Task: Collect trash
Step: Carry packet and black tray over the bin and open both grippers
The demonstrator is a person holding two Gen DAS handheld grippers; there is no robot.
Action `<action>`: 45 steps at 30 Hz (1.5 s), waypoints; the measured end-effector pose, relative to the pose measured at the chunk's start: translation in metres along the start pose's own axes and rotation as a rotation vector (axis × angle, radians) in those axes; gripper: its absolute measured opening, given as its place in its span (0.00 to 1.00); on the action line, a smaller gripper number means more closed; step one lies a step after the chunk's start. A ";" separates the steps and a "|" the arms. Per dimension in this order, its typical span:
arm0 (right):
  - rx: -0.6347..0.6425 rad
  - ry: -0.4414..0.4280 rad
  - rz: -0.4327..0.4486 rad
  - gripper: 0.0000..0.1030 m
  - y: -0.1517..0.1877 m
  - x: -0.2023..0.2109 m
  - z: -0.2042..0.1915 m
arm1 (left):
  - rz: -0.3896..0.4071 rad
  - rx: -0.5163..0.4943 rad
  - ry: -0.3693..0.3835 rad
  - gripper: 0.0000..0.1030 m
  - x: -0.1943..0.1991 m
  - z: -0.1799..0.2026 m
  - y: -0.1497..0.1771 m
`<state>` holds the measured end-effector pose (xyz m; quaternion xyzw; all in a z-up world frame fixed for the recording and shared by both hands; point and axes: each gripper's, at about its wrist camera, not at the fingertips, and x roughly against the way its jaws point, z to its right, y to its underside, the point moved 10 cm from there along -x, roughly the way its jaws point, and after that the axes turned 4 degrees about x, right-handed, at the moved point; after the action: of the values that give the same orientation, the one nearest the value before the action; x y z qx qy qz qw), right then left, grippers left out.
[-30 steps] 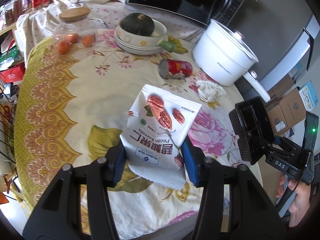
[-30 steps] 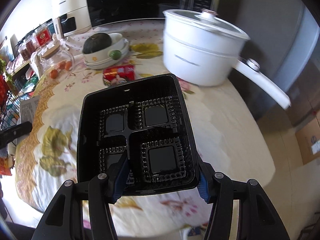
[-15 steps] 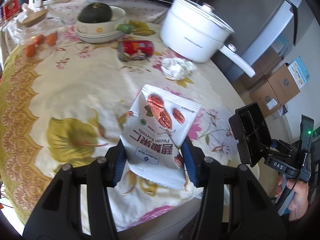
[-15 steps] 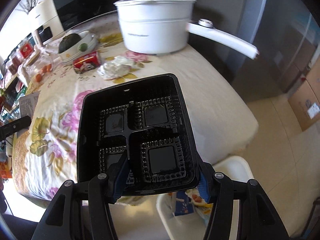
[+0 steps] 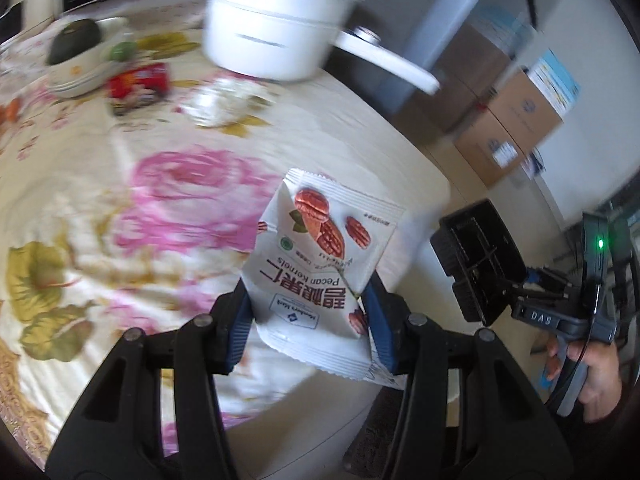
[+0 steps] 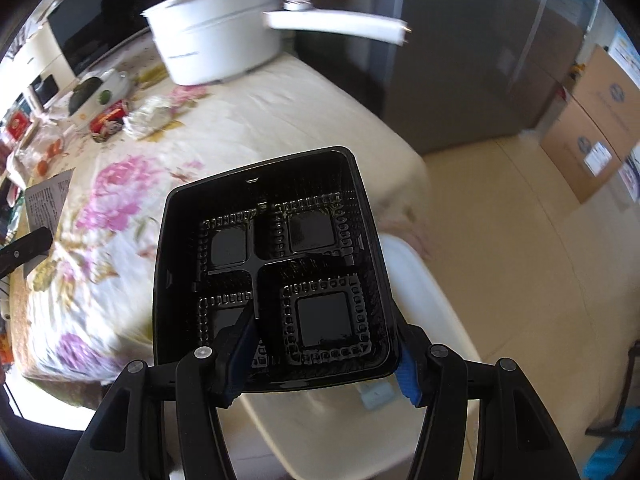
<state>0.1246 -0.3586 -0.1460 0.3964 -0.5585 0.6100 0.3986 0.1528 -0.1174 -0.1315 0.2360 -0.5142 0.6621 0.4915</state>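
Observation:
My left gripper [image 5: 306, 332] is shut on a white pecan kernels packet [image 5: 320, 264] and holds it above the table's right edge. My right gripper [image 6: 322, 360] is shut on a black plastic food tray [image 6: 272, 268], held off the table's corner over a white bin [image 6: 420, 280] on the floor. The tray also shows in the left wrist view [image 5: 480, 264], right of the packet. A crumpled white tissue [image 5: 218, 102] and a red can [image 5: 138, 84] lying on its side rest on the flowered tablecloth [image 5: 120, 200]; both also show in the right wrist view, the tissue [image 6: 150, 118] beside the can [image 6: 108, 122].
A white pot [image 5: 276, 28] with a long handle stands at the table's far side. A bowl stack with a dark squash [image 5: 76, 60] is at the far left. Cardboard boxes [image 5: 516, 120] stand on the floor to the right. A grey fridge [image 6: 460, 60] is behind the table.
Both grippers have swung right, away from the table middle toward its right edge and the floor. The white bin has come into the right wrist view under the tray. Both grips are unchanged.

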 end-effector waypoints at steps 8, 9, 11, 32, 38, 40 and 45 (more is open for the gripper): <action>-0.067 0.057 -0.039 0.59 0.044 0.000 0.067 | -0.093 -0.154 0.064 0.52 -0.046 0.078 0.036; -0.075 0.062 -0.044 0.59 0.050 0.000 0.075 | -0.105 -0.171 0.068 0.52 -0.051 0.085 0.041; -0.090 0.067 -0.053 0.59 0.058 0.000 0.087 | -0.130 -0.211 0.070 0.52 -0.064 0.100 0.051; -0.160 0.068 -0.069 0.60 0.084 0.001 0.131 | -0.092 -0.339 0.039 0.92 -0.094 0.132 0.056; -0.153 0.066 -0.073 0.60 0.081 -0.001 0.124 | -0.064 -0.392 -0.020 0.94 -0.075 0.119 0.051; -0.149 0.064 -0.073 0.60 0.079 -0.001 0.122 | -0.062 -0.383 -0.034 0.95 -0.072 0.111 0.050; -0.133 0.055 -0.064 0.60 0.073 0.001 0.109 | -0.061 -0.325 -0.055 0.96 -0.061 0.089 0.048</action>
<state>0.0609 -0.4711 -0.1644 0.3700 -0.5736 0.5690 0.4586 0.1179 -0.2235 -0.1708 0.1870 -0.6204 0.5481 0.5289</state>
